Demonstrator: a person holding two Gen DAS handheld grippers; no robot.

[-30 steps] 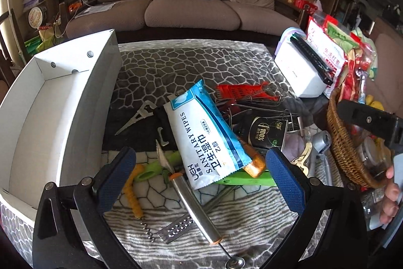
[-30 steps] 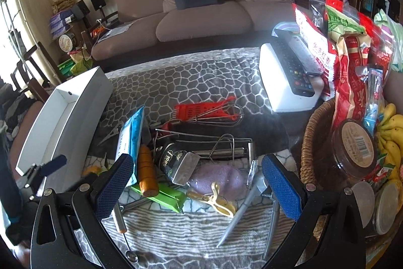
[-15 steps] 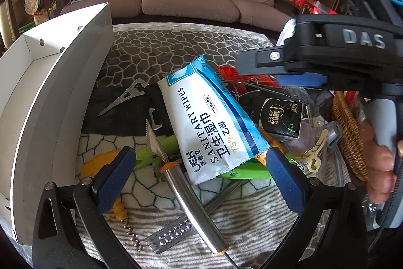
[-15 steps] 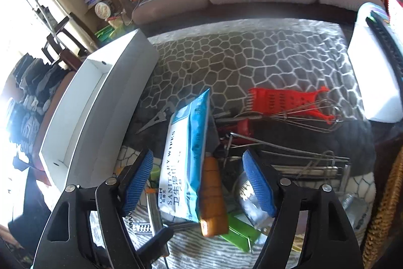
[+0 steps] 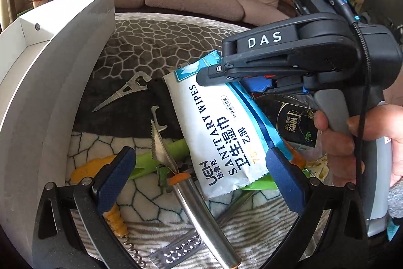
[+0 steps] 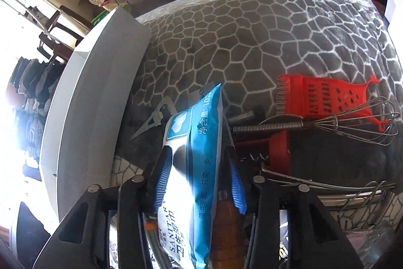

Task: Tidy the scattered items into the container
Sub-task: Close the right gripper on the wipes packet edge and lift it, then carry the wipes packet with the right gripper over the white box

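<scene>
A white and blue sanitary wipes pack (image 5: 226,132) lies on a pile of kitchen tools on the patterned cloth. My right gripper (image 6: 199,183) straddles the pack's (image 6: 199,168) far end. Its jaws are closing, with a blue pad on each side and a thin gap still showing on the right. In the left wrist view the right gripper (image 5: 226,81) reaches in from the right, held by a hand (image 5: 340,143). My left gripper (image 5: 199,180) hangs open above the pack's near end, holding nothing. The white container (image 5: 50,92) stands along the left, its inside mostly hidden.
Around the pack lie a metal bottle opener (image 5: 123,92), a steel-handled tool (image 5: 201,213), a yellow corkscrew (image 5: 115,221), a green tool (image 5: 151,163) and a black sachet (image 5: 297,122). A red grater (image 6: 325,97) and a wire whisk (image 6: 352,122) lie to the right. A sofa is behind.
My right gripper swung in from the right, dropped over the wipes pack and narrowed its jaws around it. My left gripper sank a little toward the pile and stayed open.
</scene>
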